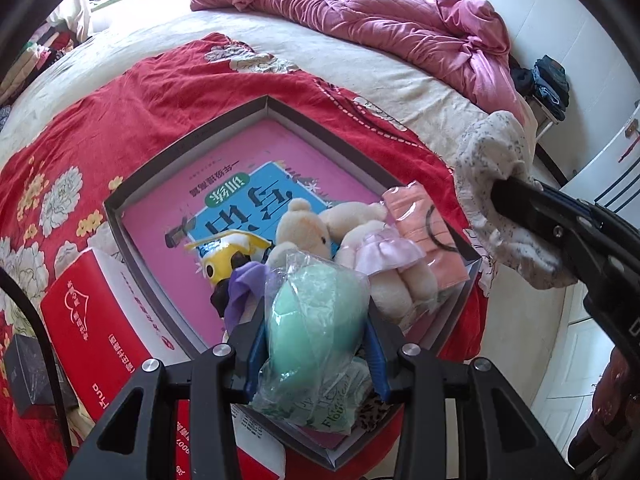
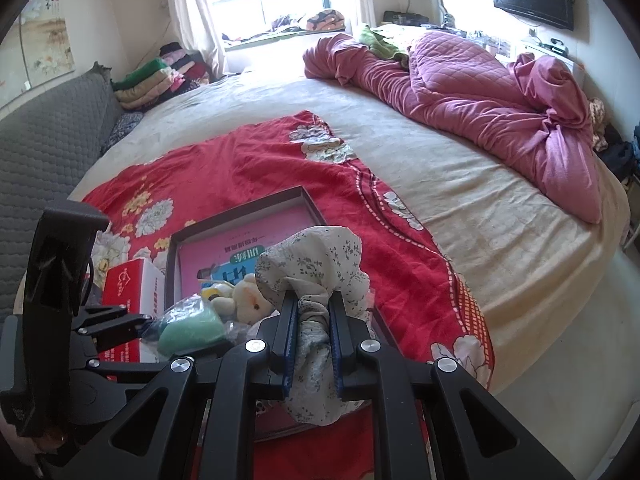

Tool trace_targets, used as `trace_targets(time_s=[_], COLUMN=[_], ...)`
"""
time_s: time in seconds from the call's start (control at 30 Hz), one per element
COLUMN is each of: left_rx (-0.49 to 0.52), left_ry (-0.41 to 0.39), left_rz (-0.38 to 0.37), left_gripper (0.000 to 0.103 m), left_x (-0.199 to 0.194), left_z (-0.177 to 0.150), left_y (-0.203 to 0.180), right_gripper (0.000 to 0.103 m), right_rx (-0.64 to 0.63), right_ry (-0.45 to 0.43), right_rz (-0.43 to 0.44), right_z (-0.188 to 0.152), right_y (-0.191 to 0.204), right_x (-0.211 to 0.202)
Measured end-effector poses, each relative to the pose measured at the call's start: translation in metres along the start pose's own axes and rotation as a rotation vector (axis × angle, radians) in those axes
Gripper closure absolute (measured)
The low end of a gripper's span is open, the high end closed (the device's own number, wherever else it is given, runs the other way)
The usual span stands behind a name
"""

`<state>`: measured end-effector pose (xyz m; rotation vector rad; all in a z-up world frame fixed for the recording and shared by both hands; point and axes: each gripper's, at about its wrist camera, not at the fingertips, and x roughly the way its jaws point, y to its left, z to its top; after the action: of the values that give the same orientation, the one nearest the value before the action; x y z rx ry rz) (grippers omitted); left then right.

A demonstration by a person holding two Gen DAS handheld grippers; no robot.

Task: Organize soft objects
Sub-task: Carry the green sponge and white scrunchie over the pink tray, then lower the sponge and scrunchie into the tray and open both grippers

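1. Where the left wrist view looks down along its fingers, the left tongs are clamped on a mint-green soft object in a clear plastic bag; the blue pads press its two sides. The bag hangs over the near corner of a shallow grey box that lies on a red floral blanket on the bed. Inside the box: a pink book, a cream plush bear, a plush doll in a pink skirt, a yellow-and-white plush toy. A red-and-white carton lies just beside the box. At the right edge, the right tongs reach in, gripping a white floral cloth.

2. Right wrist view: the right tongs are closed tight on the floral cloth, which bunches above the fingertips and trails below between the fingers. It hangs over the box's near right part. The left tongs and bagged green object show at lower left. A crumpled pink quilt lies well apart, across the bed.
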<state>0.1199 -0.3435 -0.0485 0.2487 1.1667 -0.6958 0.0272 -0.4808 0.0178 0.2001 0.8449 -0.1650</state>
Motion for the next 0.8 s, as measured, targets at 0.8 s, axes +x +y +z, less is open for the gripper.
trace_targets(time_s=[0.8], left_rx=[-0.002], left_ry=[0.002], left_rz=[-0.030], left_gripper=[0.061], left_x=[0.007], left_z=[-0.005], left_y=[0.005], right_gripper=[0.086], right_rx=[-0.039], right_ry=[0.089], right_rz=[0.024], right_z=[0.006], right_y=[0.007], right_x=[0.038])
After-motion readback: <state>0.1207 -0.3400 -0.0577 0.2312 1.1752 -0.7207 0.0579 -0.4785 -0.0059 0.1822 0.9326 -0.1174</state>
